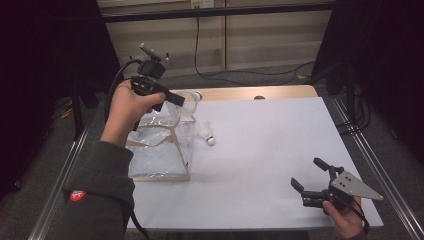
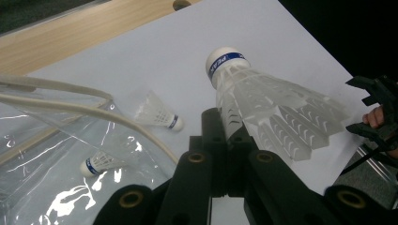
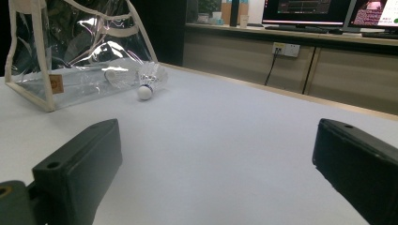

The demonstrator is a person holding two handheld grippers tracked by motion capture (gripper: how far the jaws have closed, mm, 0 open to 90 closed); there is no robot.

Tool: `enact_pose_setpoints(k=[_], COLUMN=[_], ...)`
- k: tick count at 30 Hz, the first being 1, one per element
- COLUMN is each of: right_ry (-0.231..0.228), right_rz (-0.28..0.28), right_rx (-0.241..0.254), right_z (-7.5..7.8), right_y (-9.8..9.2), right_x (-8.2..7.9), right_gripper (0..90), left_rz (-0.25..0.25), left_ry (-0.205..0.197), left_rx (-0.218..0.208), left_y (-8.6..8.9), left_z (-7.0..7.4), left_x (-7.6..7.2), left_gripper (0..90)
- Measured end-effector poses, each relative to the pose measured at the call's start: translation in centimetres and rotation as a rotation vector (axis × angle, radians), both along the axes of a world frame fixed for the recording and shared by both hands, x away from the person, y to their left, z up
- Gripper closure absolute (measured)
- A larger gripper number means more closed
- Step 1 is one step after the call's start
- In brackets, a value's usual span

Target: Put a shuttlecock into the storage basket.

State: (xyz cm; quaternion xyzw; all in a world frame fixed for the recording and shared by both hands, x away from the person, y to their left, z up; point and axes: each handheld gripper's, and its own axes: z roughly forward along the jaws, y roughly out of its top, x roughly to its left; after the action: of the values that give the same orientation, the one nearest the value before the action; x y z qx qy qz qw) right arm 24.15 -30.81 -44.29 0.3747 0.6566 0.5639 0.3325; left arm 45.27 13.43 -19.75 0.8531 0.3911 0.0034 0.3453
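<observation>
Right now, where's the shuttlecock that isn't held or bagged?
In the high view the loose shuttlecock lies on the white table, left of centre, just right of the clear bag, cork toward the person.

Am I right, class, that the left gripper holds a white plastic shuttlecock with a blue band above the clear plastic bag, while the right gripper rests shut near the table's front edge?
Not quite: the right gripper is open, not shut. The right gripper view shows its two black jaws standing wide apart with bare table between them. The rest holds: the left gripper is shut on the white plastic shuttlecock with a blue band, above the clear plastic bag.
</observation>
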Motion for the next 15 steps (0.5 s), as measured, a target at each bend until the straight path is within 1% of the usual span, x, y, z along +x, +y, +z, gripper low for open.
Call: enact_pose_setpoints(k=[10, 15], right_ry=[-0.001, -0.002], right_rz=[0.002, 0.001], right_rx=[-0.001, -0.003], right_z=[-0.02, 0.01], right_y=[-0.02, -0.04], right_x=[0.02, -0.01], right_gripper=[1.7, 1.7], left_rz=[0.013, 0.016], left_ry=[0.002, -0.004], left_rx=[0.002, 0.011], left_y=[0.59, 0.89], left_z=[0.13, 0.23], left_x=[0.07, 0.16], left_gripper=[90.0, 90.0])
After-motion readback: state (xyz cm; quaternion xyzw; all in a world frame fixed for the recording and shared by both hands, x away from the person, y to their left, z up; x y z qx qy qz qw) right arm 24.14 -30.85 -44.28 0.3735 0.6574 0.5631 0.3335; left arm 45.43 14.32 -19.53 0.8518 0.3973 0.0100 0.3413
